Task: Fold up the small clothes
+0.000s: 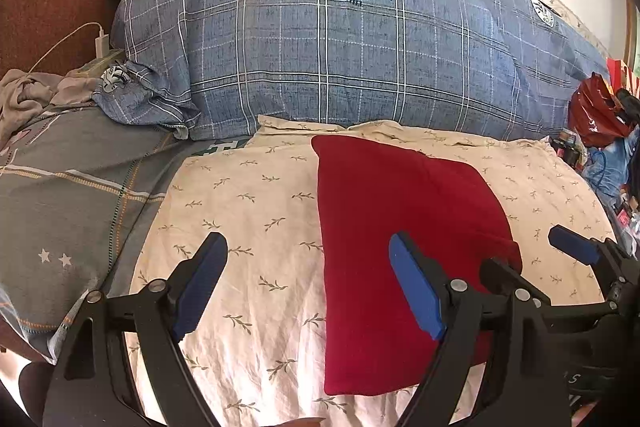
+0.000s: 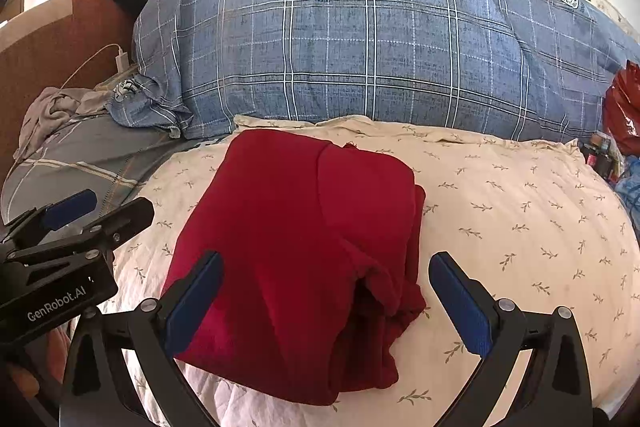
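**Red garment folded on the cream sheet, both tongs empty**

From my left wrist camera, my left gripper (image 1: pixel 308 287) hangs with its jaws spread wide and nothing between them. The red garment (image 1: pixel 400 227) lies flat on the cream leaf-print sheet (image 1: pixel 248 211), toward the sheet's right half, its far end close to the sheet's back edge where the big blue plaid pillow (image 1: pixel 340 59) rises. My right finger sits over the garment's left edge; I cannot tell whether it touches the cloth. My right gripper (image 1: pixel 516 255) shows at the lower right, over the garment's near right corner.

From my right wrist camera, my right gripper (image 2: pixel 324 303) is also spread and holds nothing, its jaws straddling the near end of the red garment (image 2: pixel 296 227). Here the cloth reads as a thick stacked rectangle, with loose bunched layers at its near right corner. My left gripper (image 2: pixel 96 207) waits at the left, over the sheet's left edge, parted too.

I judge the fold nearly finished. Next I would pinch that ragged near right corner, tuck or smooth the loose layers, and square the bundle without dragging the stack apart.
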Motion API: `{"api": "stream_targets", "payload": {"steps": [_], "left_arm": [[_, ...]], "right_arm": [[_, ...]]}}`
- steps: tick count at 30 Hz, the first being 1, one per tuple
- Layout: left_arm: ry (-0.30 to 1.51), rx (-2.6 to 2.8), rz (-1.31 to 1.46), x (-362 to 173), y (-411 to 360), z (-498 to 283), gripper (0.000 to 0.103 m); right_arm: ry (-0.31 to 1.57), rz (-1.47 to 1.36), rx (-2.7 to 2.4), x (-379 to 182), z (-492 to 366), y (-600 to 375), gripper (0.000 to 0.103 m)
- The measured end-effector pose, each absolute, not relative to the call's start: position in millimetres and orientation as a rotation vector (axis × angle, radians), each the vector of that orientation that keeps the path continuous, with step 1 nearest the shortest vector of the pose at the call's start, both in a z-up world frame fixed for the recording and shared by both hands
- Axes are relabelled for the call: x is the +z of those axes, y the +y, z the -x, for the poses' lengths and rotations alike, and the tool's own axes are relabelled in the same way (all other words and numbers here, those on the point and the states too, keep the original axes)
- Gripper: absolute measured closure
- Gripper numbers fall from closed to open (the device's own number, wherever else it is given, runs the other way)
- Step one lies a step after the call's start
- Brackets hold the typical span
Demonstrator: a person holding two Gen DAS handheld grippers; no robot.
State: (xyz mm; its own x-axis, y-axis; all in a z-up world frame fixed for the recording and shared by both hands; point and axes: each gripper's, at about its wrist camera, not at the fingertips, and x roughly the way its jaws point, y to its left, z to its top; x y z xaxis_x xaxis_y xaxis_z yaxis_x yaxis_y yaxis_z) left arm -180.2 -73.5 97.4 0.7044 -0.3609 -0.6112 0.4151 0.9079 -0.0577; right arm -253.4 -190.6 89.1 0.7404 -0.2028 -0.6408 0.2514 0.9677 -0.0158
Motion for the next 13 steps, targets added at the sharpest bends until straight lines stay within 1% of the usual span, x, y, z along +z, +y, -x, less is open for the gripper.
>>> {"api": "stream_targets", "payload": {"steps": [8, 13], "left_arm": [[0.666, -0.428, -0.08, 90.6, -71.1, 173.5, 0.02], [0.684, -0.421, -0.059, 83.9, -57.4, 153.5, 0.02]], "right_arm": [[0.709, -0.07, -0.256, 84.7, 247.0, -194.8, 0.0], [0.733, -0.073, -0.304, 79.7, 239.8, -223.4, 0.0]]}}
